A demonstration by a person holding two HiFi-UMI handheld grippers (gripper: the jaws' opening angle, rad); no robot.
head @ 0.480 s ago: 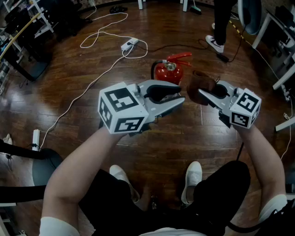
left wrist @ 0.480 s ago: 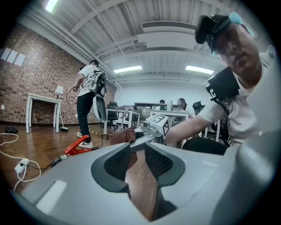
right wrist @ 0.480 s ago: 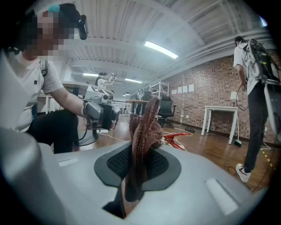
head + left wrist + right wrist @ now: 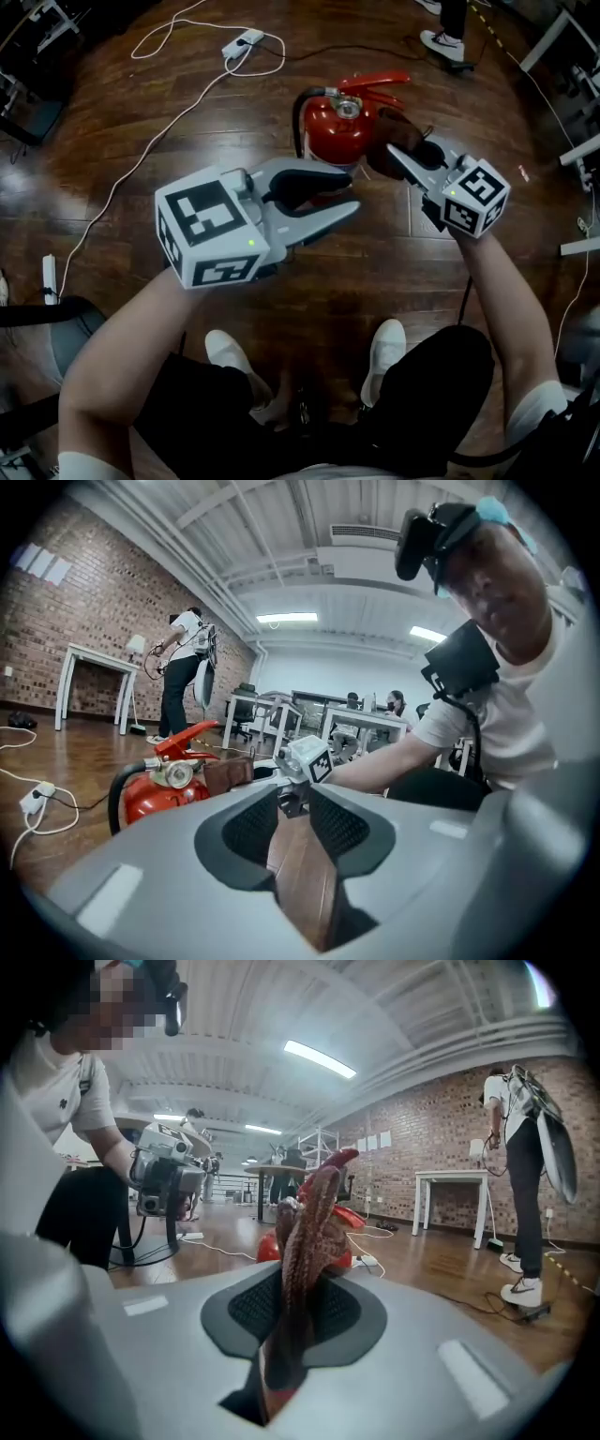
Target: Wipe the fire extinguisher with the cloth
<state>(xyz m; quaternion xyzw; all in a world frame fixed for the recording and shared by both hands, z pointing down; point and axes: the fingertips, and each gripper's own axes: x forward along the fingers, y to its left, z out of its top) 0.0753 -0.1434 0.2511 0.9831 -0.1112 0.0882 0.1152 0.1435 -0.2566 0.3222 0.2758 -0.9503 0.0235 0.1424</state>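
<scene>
On the wooden floor [image 4: 122, 150]: fire extinguisher [image 4: 328, 127], upright. Right gripper [image 4: 401, 157]: 2 jaws clamped on brown cloth [image 4: 389, 139], just beside the valve. Left gripper [image 4: 347, 202]: empty, jaws narrowly parted. Step: wipe beginning, probably. Next: press cloth onto red body.

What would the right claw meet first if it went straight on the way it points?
Likely the fire extinguisher, close ahead; the cloth gripped in the right claw would touch it first.
</scene>
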